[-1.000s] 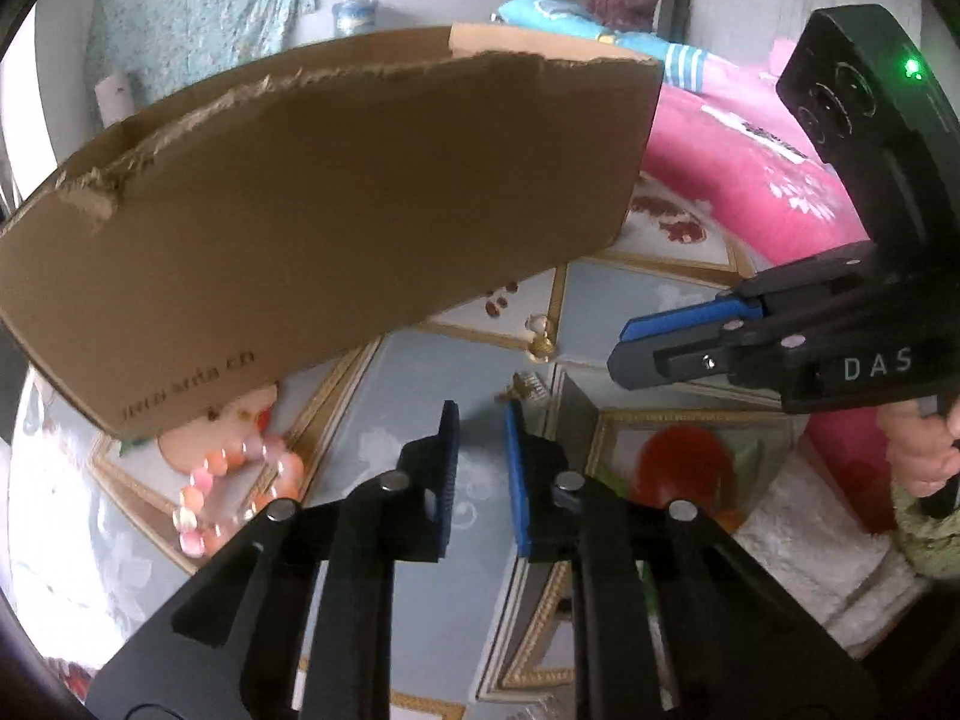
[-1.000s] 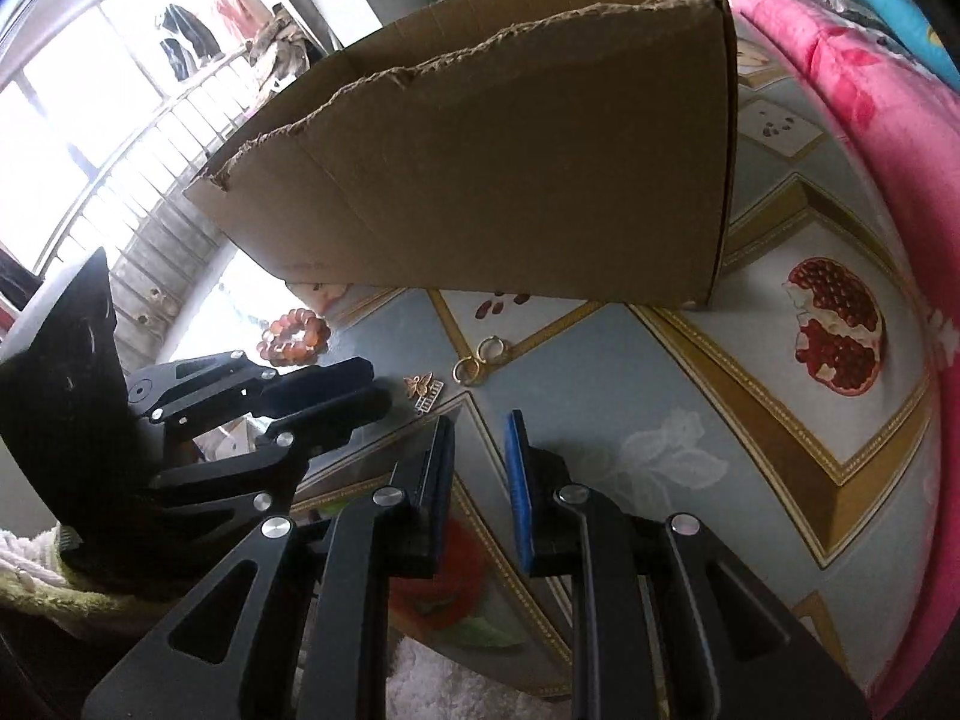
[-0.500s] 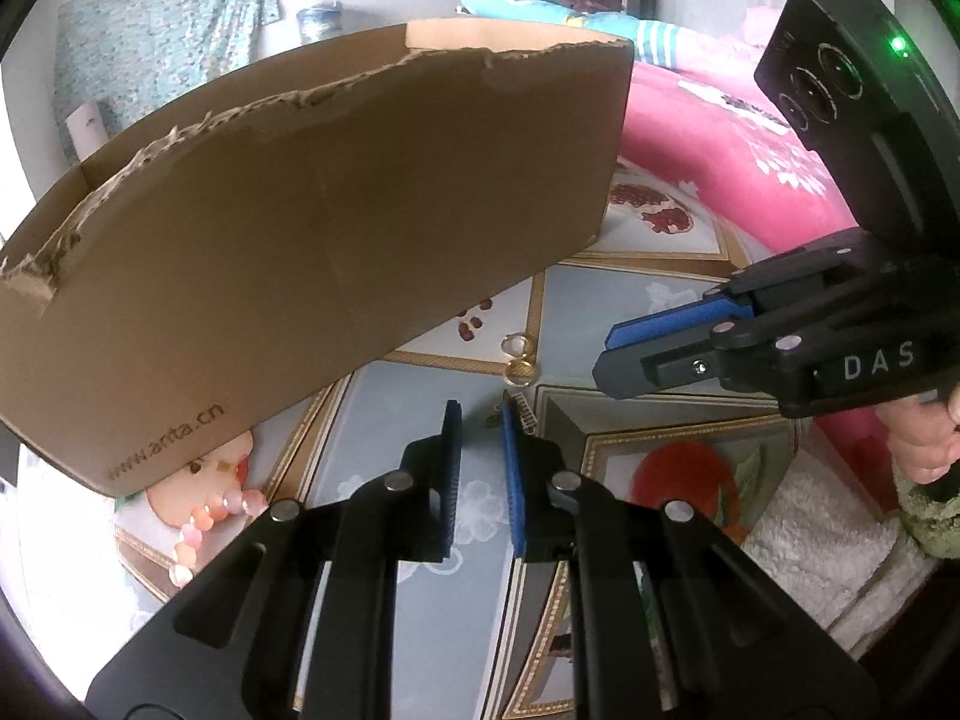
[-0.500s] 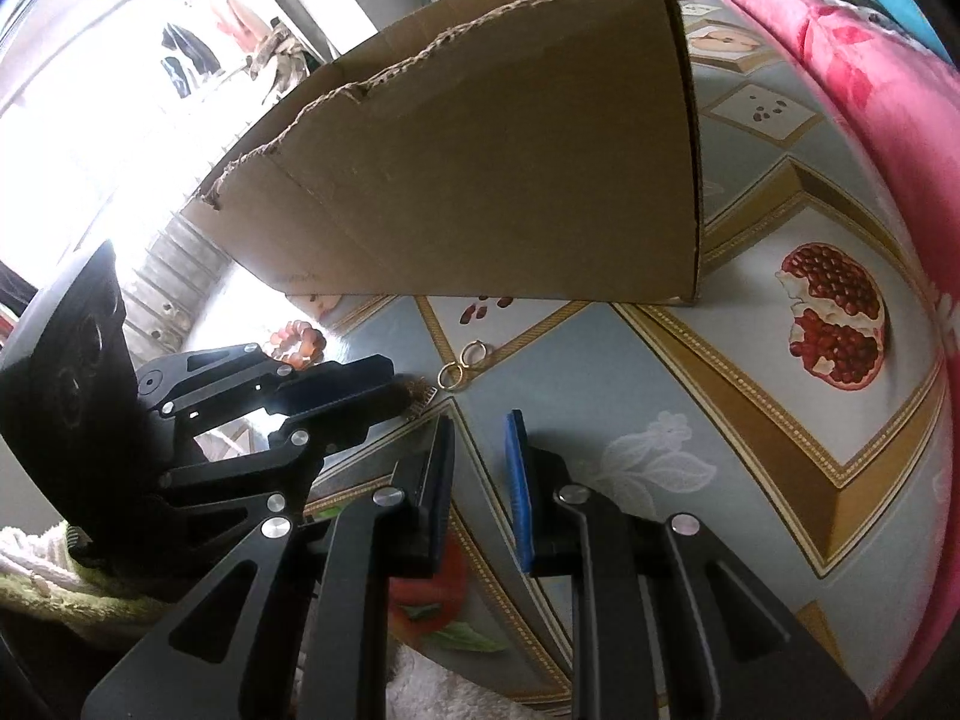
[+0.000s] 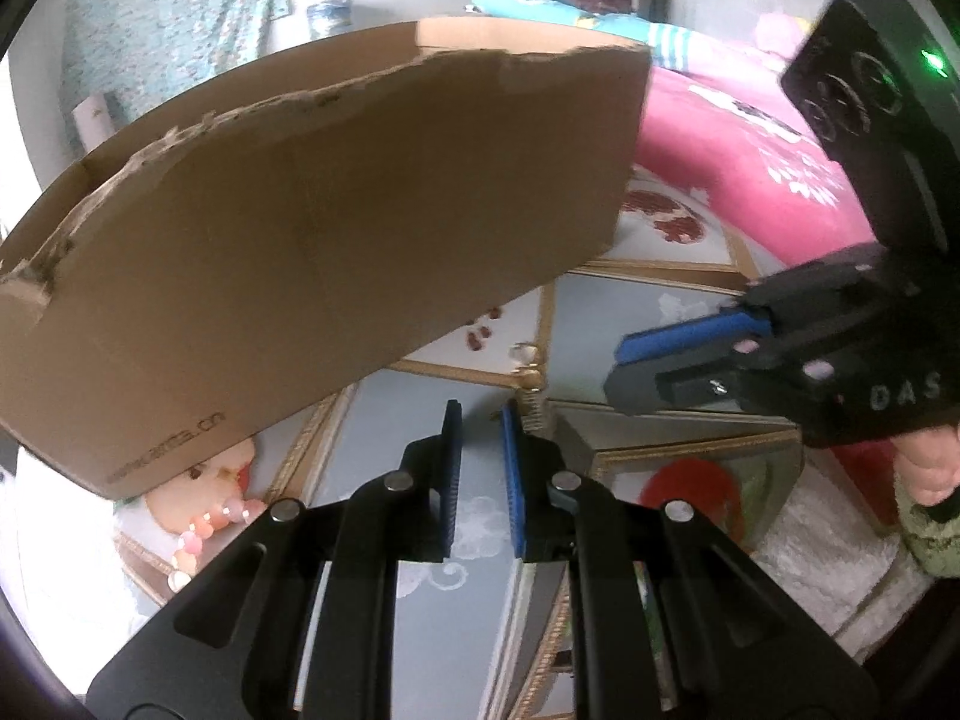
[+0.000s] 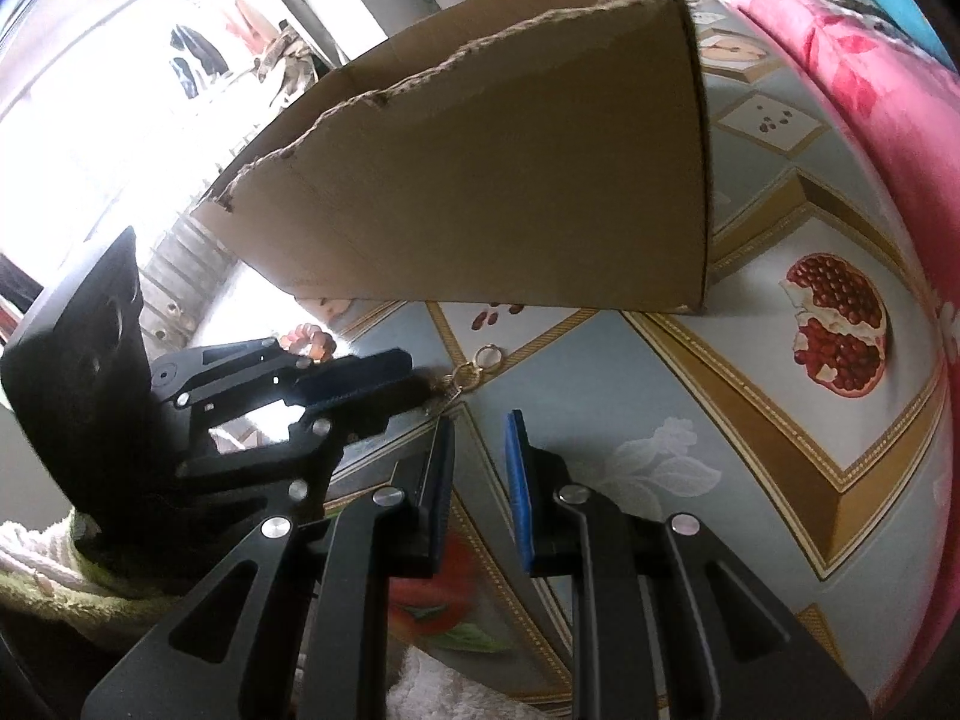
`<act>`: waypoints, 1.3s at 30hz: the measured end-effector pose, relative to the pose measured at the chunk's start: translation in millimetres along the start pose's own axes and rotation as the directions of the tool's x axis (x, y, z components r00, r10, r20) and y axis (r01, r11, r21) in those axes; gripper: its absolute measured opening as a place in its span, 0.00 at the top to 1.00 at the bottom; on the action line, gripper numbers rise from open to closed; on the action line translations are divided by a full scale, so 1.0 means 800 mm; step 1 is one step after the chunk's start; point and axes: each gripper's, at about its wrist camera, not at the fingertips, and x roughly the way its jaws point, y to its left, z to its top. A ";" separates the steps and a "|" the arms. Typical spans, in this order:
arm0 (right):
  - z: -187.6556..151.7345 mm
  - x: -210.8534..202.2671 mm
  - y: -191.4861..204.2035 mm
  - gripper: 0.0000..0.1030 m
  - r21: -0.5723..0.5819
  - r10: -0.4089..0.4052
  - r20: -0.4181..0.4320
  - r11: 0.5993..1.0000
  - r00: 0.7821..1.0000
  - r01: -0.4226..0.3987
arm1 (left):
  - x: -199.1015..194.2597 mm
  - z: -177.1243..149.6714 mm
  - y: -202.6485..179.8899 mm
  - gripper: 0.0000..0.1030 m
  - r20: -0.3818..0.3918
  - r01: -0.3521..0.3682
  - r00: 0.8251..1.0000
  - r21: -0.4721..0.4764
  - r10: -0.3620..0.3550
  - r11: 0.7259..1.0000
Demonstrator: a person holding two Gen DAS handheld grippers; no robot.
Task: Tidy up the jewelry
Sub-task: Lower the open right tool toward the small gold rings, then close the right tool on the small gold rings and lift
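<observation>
Left claw (image 5: 480,468) nearly closed, empty, nosing at the charm (image 6: 451,385) near the box (image 5: 312,252); part wider, straddle it. Right claw (image 6: 478,480) narrow, empty.

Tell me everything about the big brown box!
The box is plain brown cardboard, open at the top, with its flaps torn off so the upper edge is ragged. Small printed letters run along one lower corner. It stands upright on the patterned cloth, behind the small gold jewelry. Nothing touches it but the cloth; what's inside is hidden.
</observation>
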 end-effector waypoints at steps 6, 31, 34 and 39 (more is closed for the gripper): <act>0.002 0.006 0.018 0.83 -0.060 -0.022 -0.007 0.998 1.000 0.022 | -0.007 -0.006 0.021 0.88 0.002 -0.043 0.999 -0.066 0.044 0.997; 0.022 0.047 0.080 0.83 -0.357 -0.203 -0.015 0.916 0.979 0.184 | -0.032 -0.035 0.042 0.88 0.033 0.001 0.999 -0.151 0.004 0.989; 0.024 0.049 0.088 0.83 -0.408 -0.231 -0.010 0.889 0.973 0.207 | -0.033 -0.037 0.044 0.88 0.037 0.009 0.999 -0.150 -0.003 0.989; 0.030 0.061 0.097 0.83 -0.472 -0.253 -0.020 0.855 0.967 0.214 | -0.035 -0.042 0.051 0.88 0.041 0.017 0.999 -0.152 -0.010 0.988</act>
